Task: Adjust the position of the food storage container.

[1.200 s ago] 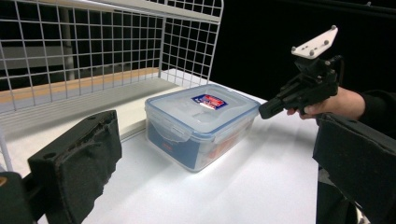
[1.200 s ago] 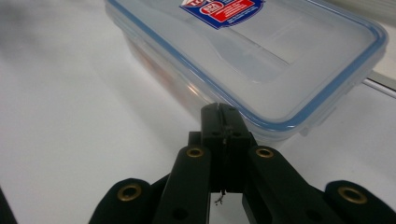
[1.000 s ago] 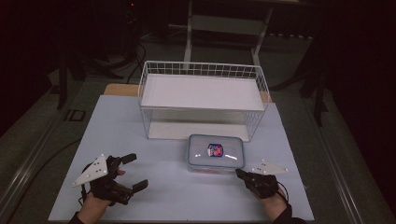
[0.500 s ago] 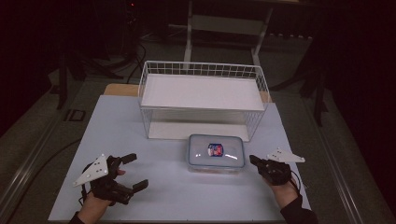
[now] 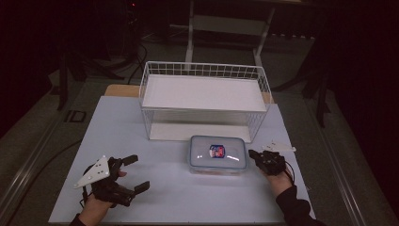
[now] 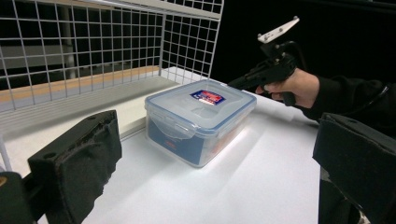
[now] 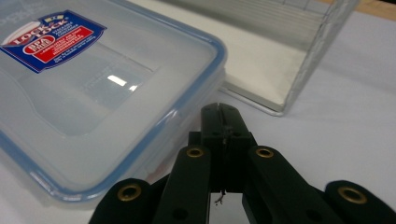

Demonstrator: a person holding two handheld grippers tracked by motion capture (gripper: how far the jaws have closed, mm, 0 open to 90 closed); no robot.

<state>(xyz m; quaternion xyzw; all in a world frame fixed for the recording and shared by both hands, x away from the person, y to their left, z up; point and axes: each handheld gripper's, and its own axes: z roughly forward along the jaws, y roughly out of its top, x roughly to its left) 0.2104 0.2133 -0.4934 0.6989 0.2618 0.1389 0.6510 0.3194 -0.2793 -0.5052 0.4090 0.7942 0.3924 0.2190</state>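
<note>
A clear plastic container (image 5: 218,153) with a blue-rimmed lid and a red-and-blue label lies on the white table (image 5: 179,197), just in front of the wire basket. My right gripper (image 5: 252,154) is shut, with its tip at the container's right end. In the right gripper view the closed jaw tips (image 7: 223,116) sit against the lid's edge (image 7: 196,107), with nothing between them. My left gripper (image 5: 137,173) rests open at the front left, well apart from the container. In the left gripper view its pads (image 6: 79,158) frame the container (image 6: 201,119) and the right gripper (image 6: 245,82).
A white wire basket (image 5: 204,70) with a flat white floor stands at the back middle of the table, its front wall close behind the container. Its mesh wall (image 6: 93,42) and corner (image 7: 303,56) also appear in the gripper views. Dark floor and stands surround the table.
My right gripper has moved from the container's front right corner, forward and in to its right end. The left gripper and the container have stayed put.
</note>
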